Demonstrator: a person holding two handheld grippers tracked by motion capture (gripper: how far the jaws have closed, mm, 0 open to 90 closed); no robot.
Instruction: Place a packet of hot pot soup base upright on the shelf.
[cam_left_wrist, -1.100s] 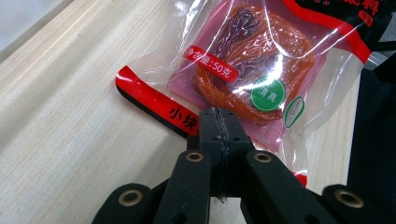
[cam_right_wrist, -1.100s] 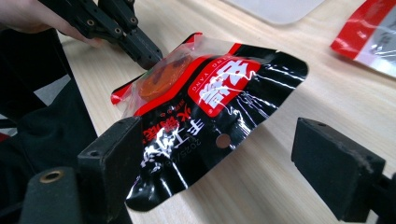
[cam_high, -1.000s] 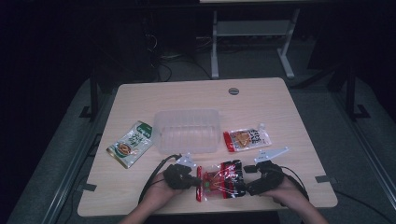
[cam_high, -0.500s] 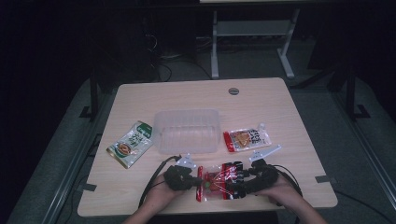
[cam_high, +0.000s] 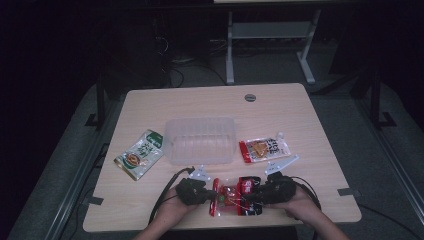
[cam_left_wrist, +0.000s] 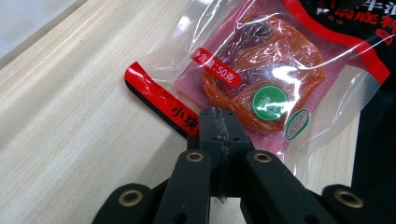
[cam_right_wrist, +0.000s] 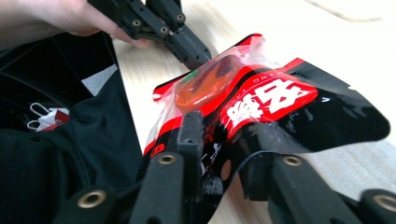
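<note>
While lying near front edge of worktop (cam_high: 150, 210), red snack pouch (cam_high: 236, 196) spans between both claws. Left claw (cam_left_wrist: 217, 122): jaws pinched tight on pouch's clear sealed edge. Pouch: light, floppy film, slick; soft contents, likely squashable; best taken by flat seams. Right claw (cam_right_wrist: 219, 135): jaws just been closing, narrow, black end between them.

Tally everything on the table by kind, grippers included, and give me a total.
Snack packets: 3 (red-black packet, red packet, green packet)
Clear tubs: 1 (tub)
Hand-held grippers: 2 (left hand-held gripper, right hand-held gripper)
Total: 6
</note>
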